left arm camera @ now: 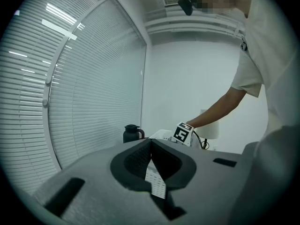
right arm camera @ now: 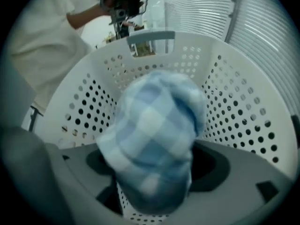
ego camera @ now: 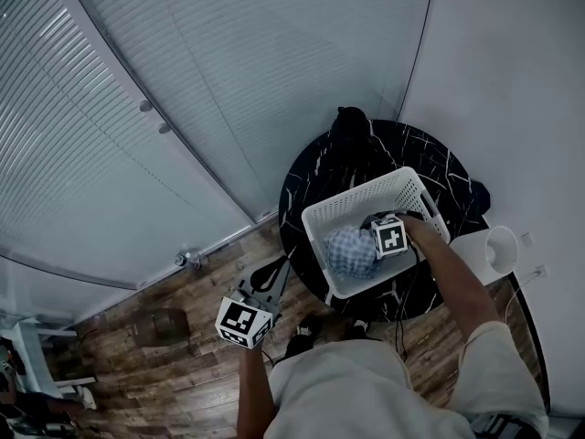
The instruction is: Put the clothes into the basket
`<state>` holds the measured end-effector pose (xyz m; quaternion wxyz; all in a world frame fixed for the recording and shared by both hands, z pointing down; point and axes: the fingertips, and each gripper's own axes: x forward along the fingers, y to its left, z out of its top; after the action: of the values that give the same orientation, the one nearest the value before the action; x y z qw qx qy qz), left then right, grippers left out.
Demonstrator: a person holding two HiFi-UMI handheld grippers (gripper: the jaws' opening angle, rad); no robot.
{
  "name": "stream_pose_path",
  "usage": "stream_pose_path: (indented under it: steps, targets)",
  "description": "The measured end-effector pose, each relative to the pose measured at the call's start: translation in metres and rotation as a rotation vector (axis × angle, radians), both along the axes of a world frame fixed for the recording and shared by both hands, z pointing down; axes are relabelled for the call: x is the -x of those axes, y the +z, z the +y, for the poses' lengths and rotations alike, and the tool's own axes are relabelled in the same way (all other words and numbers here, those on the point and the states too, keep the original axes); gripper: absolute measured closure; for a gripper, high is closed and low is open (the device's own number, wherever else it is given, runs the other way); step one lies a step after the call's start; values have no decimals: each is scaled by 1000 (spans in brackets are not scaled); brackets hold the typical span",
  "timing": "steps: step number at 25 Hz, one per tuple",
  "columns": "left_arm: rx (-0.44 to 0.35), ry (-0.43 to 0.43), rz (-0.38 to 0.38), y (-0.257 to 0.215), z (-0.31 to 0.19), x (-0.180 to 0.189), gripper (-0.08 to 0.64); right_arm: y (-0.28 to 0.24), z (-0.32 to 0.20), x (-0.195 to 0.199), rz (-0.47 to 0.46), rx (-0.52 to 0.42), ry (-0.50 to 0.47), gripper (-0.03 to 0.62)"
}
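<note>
A white perforated basket stands on a round black marble table. A blue-and-white checked cloth lies bunched inside it. My right gripper reaches into the basket right beside the cloth. In the right gripper view the blurred cloth hangs between the spread jaws of that gripper, with the basket wall behind, and it hides the fingertips. My left gripper hangs low over the wooden floor, left of the table. Its jaws are shut with nothing between them.
A black flask stands at the table's far edge, also visible in the left gripper view as the flask. A dark garment lies at the table's right edge. A white lamp stands to the right. Window blinds run along the left.
</note>
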<state>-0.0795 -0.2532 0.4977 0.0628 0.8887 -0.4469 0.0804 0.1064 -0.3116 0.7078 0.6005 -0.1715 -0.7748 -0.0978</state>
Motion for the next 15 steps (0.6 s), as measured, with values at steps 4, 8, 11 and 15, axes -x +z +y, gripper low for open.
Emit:
stream_pose_path:
  steps: [4, 8, 11, 15]
  targets:
    - [-2, -10, 7, 0, 1, 2, 548, -5, -5, 0, -12, -12, 4, 140]
    - [-4, -13, 13, 1, 4, 3, 548, -8, -9, -2, -17, -48, -13, 140]
    - [-15, -16, 29, -2, 3, 5, 548, -12, -9, 2, -39, -56, -18, 140]
    - [-17, 0, 23, -3, 1, 4, 548, -18, -12, 13, -87, -85, -13, 140]
